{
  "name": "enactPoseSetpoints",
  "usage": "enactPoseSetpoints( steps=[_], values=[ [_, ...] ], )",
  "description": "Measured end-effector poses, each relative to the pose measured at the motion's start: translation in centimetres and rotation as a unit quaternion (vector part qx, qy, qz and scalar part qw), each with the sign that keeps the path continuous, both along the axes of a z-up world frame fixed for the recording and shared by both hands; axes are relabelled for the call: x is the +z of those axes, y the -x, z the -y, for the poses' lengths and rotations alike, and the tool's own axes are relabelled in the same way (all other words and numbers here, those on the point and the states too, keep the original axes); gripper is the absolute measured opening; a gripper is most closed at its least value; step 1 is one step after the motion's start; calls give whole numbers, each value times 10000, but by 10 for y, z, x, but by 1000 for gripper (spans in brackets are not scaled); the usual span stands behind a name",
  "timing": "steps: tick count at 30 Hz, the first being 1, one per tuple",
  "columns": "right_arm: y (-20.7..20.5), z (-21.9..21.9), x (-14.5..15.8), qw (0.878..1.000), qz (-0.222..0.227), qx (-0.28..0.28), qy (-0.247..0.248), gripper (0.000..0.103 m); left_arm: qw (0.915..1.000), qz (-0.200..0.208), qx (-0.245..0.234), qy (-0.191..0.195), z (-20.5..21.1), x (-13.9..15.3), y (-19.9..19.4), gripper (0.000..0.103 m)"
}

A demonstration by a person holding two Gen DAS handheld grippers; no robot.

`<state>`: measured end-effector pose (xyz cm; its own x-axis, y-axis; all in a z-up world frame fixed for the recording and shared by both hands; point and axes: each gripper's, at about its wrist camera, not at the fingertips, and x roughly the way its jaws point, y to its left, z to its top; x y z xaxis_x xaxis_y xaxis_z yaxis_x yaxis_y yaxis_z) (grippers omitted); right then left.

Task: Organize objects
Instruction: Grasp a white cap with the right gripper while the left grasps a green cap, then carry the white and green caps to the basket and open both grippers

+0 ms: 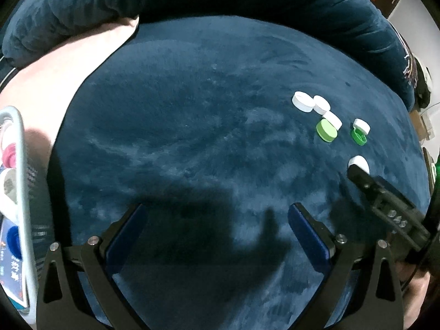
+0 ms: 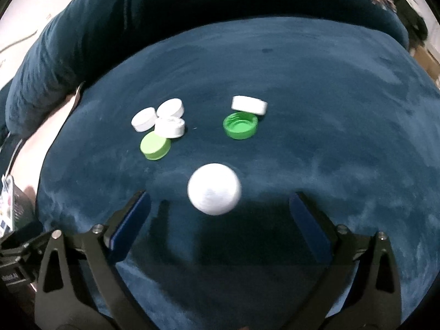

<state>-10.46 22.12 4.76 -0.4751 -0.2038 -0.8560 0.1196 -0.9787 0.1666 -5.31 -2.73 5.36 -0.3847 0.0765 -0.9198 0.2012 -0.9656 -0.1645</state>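
Note:
Several bottle caps lie on a dark blue velvet cushion. In the right wrist view a lone white cap sits just ahead of my open right gripper, between the finger lines. Behind it are a light green cap, three white caps, and an upturned green cap with a white cap leaning on it. In the left wrist view my left gripper is open and empty over bare cushion; the caps lie far right, the right gripper beside the lone white cap.
A white-rimmed tray holding pink, white and blue caps sits at the far left edge of the left wrist view. A pale pink cloth lies beside the cushion. Dark blue sofa backrest pillows rise behind.

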Motion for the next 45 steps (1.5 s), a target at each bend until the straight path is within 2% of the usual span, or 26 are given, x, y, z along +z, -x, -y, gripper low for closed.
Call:
enactPoseSetpoints(
  steps=[2,3,4,9,12,15,23,26,28,29,30,32,40,45],
  values=[
    [2,6,-4,9998,20,115,-182,55,10000,44,-20,25,-3,-4,4,102],
    [3,7,-6,9994,13,181,-281,44,10000,42,-42,45,-5,-5,6,102],
    [2,7,-6,9992,-26,211,-337,41,9999,28,-78,60,-7,-5,7,102],
    [-5,-8,4,9997,-227,-28,-111,41,9990,-220,-363,154,-24,-1,18,102],
    [-7,-24,9,9990,-215,-380,31,41,9973,-438,-591,62,-41,1,30,102],
    [-7,-40,10,9971,-157,-717,201,41,9952,-534,-807,173,-62,-1,50,102],
    [-5,-54,7,9944,-86,-997,351,42,9852,-803,-1458,415,-110,-1,86,96],
    [-4,-56,7,9943,-71,-993,393,42,9823,-799,-1652,387,-120,-7,96,84],
    [-4,-58,7,9942,-65,-987,417,42,9811,-744,-1745,369,-124,-12,102,68],
    [-4,-58,7,9941,-60,-990,439,42,9800,-698,-1819,398,-126,-14,105,44],
    [-3,-59,7,9940,-59,-986,459,42,9783,-689,-1893,487,-128,-15,106,30],
    [-3,-59,7,9940,-60,-986,466,42,9763,-738,-1968,508,-127,-13,102,30],
    [-8,-55,8,9947,-33,-893,510,42,9799,-788,-1781,435,-112,1,70,30],
    [-15,-44,10,9960,8,-726,520,42,9814,-852,-1617,595,-100,17,53,30]
  ],
)
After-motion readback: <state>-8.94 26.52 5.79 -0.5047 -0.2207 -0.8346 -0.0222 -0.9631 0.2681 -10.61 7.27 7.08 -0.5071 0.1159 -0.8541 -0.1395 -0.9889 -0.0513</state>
